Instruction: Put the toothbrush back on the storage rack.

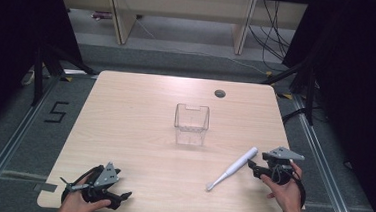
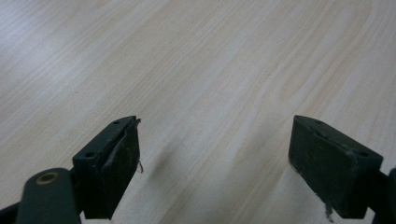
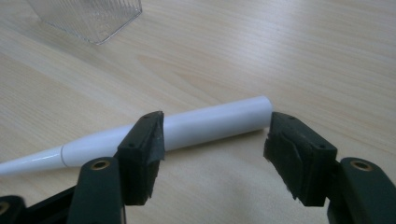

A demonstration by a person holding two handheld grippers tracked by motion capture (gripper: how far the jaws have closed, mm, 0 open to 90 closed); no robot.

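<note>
A white electric toothbrush (image 1: 231, 169) lies flat on the wooden table (image 1: 135, 112), brush head toward the front edge and thick handle end toward my right gripper (image 1: 252, 166). In the right gripper view the handle (image 3: 210, 123) lies crosswise just beyond the jaw tips. The left jaw overlaps it and the right jaw stands by its blunt end. The right gripper (image 3: 217, 122) is open, and its pads do not press on the handle. My left gripper (image 1: 122, 197) rests at the front left of the table. Its jaws (image 2: 215, 135) stand wide open over bare wood.
A clear plastic container (image 1: 191, 125) stands upright at the table's middle, and its corner (image 3: 91, 18) shows at the top left of the right gripper view. A round cable hole (image 1: 220, 93) sits near the far edge. Dark frames and cables flank the table.
</note>
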